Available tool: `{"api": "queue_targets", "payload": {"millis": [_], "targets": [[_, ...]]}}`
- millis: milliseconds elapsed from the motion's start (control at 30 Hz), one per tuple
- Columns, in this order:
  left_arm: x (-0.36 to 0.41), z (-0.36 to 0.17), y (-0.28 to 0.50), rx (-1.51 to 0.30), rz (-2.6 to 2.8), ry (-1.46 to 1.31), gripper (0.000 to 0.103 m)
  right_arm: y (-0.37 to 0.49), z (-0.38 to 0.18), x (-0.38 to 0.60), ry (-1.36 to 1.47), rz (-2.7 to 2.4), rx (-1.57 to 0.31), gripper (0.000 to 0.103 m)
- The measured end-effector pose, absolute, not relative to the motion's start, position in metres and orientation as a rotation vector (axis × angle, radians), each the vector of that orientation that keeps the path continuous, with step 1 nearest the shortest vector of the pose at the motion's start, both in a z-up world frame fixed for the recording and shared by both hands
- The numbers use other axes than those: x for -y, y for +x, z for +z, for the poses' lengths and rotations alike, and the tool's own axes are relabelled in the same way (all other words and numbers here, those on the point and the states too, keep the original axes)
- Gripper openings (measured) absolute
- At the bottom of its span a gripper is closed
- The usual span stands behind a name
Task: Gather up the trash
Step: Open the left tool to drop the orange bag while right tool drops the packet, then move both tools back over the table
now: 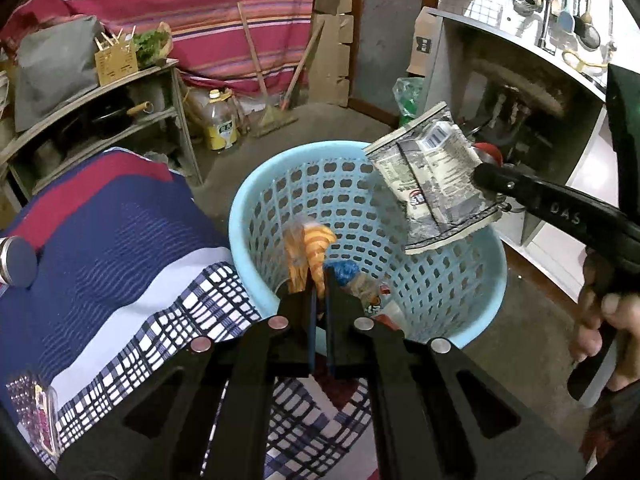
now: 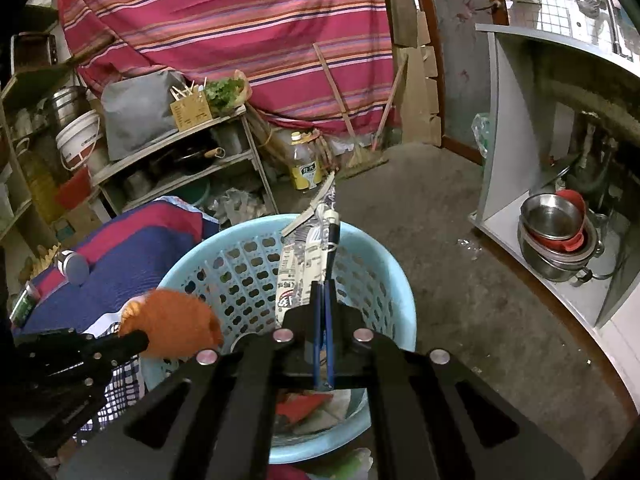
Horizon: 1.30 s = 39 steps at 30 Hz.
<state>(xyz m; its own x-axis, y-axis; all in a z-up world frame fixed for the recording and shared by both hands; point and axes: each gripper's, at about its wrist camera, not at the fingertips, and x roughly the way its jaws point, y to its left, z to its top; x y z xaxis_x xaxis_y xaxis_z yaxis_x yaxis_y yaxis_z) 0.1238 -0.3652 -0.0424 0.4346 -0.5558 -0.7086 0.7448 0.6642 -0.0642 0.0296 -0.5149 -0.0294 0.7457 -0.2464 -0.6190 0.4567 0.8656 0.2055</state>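
Silver wrapper [image 1: 432, 184] pinched in right tongs [image 1: 486, 178], long axis slanting over blue basket [image 1: 248, 208]; left tongs [image 1: 319, 280] pinching orange wrapper [image 1: 310, 252].

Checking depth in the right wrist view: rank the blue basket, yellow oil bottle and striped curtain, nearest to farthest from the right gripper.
1. Blue basket, directly below the right gripper.
2. Yellow oil bottle, on the floor beyond.
3. Striped curtain, backdrop.

The concrete floor [image 2: 460, 280] carries the blue basket [image 1: 460, 280], which touches the bed's edge. On the bed's [image 1: 120, 216] striped cover lies a round tin [image 1: 16, 260].
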Motion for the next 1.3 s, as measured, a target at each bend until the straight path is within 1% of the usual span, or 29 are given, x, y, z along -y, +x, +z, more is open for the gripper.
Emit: {"api": "queue_targets", "payload": {"millis": [167, 200, 267, 333, 400, 433, 467, 567, 600, 633, 700, 833, 867, 900, 933, 967, 1033, 1067, 1100, 1133, 1200, 1267, 1300], "targets": [[0.364, -0.038, 0.12, -0.743, -0.811, 0.287, 0.003, 0.032, -0.032, 0.514, 0.362, -0.391, -0.627, 0.002], [0.363, -0.037, 0.121, -0.744, -0.807, 0.281, 0.004, 0.032, -0.032, 0.513, 0.361, -0.391, -0.627, 0.002], [0.358, -0.035, 0.123, -0.737, -0.792, 0.27, 0.012, 0.034, -0.033, 0.512, 0.358, -0.387, -0.629, 0.002], [0.351, -0.032, 0.126, -0.717, -0.766, 0.253, 0.034, 0.035, -0.034, 0.509, 0.359, -0.381, -0.631, 0.002], [0.346, -0.026, 0.128, -0.699, -0.748, 0.233, 0.046, 0.038, -0.036, 0.506, 0.357, -0.377, -0.638, 0.002], [0.343, -0.023, 0.129, -0.687, -0.734, 0.224, 0.05, 0.04, -0.037, 0.505, 0.357, -0.374, -0.642, 0.002], [0.341, -0.02, 0.13, -0.676, -0.722, 0.219, 0.052, 0.041, -0.038, 0.503, 0.357, -0.37, -0.646, 0.002], [0.33, -0.01, 0.134, -0.637, -0.672, 0.199, 0.064, 0.046, -0.04, 0.497, 0.352, -0.36, -0.658, 0.002], [0.327, -0.007, 0.135, -0.626, -0.656, 0.189, 0.071, 0.048, -0.041, 0.494, 0.348, -0.356, -0.661, 0.003], [0.32, -0.003, 0.136, -0.61, -0.634, 0.17, 0.077, 0.049, -0.042, 0.493, 0.346, -0.352, -0.664, 0.006], [0.309, 0.004, 0.138, -0.584, -0.593, 0.146, 0.085, 0.053, -0.045, 0.49, 0.342, -0.349, -0.672, 0.006], [0.283, 0.014, 0.139, -0.544, -0.524, 0.114, 0.092, 0.064, -0.053, 0.483, 0.347, -0.354, -0.708, 0.006], [0.276, 0.016, 0.138, -0.534, -0.502, 0.11, 0.094, 0.066, -0.056, 0.482, 0.348, -0.358, -0.718, 0.013], [0.267, 0.018, 0.138, -0.522, -0.47, 0.105, 0.097, 0.068, -0.058, 0.48, 0.347, -0.368, -0.722, 0.034], [0.258, 0.019, 0.137, -0.514, -0.447, 0.103, 0.097, 0.068, -0.059, 0.478, 0.344, -0.377, -0.717, 0.058], [0.248, 0.02, 0.135, -0.509, -0.427, 0.102, 0.097, 0.067, -0.059, 0.476, 0.337, -0.383, -0.708, 0.063], [0.23, 0.023, 0.133, -0.501, -0.392, 0.104, 0.097, 0.068, -0.059, 0.47, 0.309, -0.383, -0.709, 0.065], [0.217, 0.024, 0.13, -0.497, -0.367, 0.104, 0.097, 0.068, -0.059, 0.466, 0.297, -0.383, -0.71, 0.067], [0.209, 0.025, 0.128, -0.497, -0.351, 0.104, 0.097, 0.067, -0.058, 0.462, 0.293, -0.387, -0.703, 0.075], [0.2, 0.025, 0.126, -0.497, -0.331, 0.102, 0.097, 0.064, -0.056, 0.458, 0.296, -0.387, -0.69, 0.08], [0.176, 0.026, 0.119, -0.489, -0.283, 0.092, 0.097, 0.06, -0.051, 0.451, 0.301, -0.38, -0.67, 0.081], [0.152, 0.025, 0.109, -0.485, -0.238, 0.07, 0.097, 0.058, -0.046, 0.439, 0.297, -0.371, -0.658, 0.086], [0.141, 0.023, 0.106, -0.486, -0.225, 0.058, 0.097, 0.055, -0.043, 0.429, 0.291, -0.36, -0.647, 0.092]]}}
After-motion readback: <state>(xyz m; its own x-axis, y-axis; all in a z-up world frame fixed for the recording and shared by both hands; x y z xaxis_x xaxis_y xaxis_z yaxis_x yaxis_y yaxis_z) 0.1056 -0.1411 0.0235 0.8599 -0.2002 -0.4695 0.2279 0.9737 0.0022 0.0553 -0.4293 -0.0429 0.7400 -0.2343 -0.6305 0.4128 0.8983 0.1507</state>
